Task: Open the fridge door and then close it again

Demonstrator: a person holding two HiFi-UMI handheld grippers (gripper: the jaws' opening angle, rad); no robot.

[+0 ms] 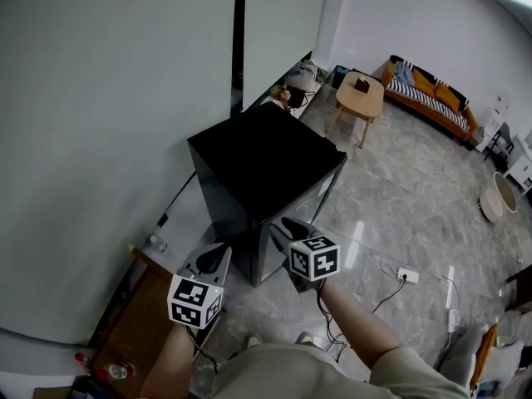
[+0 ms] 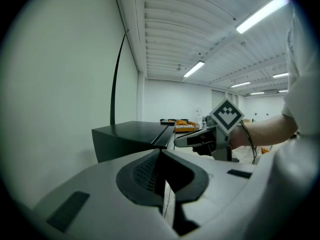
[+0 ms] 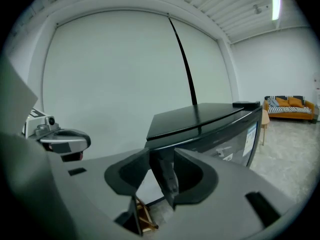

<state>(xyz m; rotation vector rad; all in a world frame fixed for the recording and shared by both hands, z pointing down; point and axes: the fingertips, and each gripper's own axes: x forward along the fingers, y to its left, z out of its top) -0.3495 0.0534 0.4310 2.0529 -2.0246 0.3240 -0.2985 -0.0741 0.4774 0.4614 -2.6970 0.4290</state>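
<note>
The black fridge (image 1: 258,169) stands on the pale tiled floor (image 1: 399,198), right in front of the right gripper (image 1: 284,225) and ahead and to the right of the left gripper (image 1: 218,254). Its glossy door (image 3: 235,134) looks closed against the cabinet and carries a small label.

In the right gripper view the jaws are partly spread. The near upright corner of the fridge stands in the gap between them, close to the right-hand jaw, with open space on the other side. Whether a pad touches it cannot be told.

The left gripper sits just to the left of the right one and slightly further back from the fridge. Its jaws are pressed together with nothing between them. From its own view the right gripper (image 2: 178,140) shows to its right, level with the top of the fridge (image 2: 125,134).

A white wall (image 1: 100,98) lies to the left of both grippers and behind the fridge. A dark cable (image 2: 116,79) runs up the wall above the fridge. Below the left gripper is a brown wooden bench (image 1: 137,322). Far beyond the right gripper stand a small wooden table (image 1: 360,98) and an orange sofa (image 1: 428,94). A white power strip (image 1: 407,275) lies on the floor to the right gripper's right.
</note>
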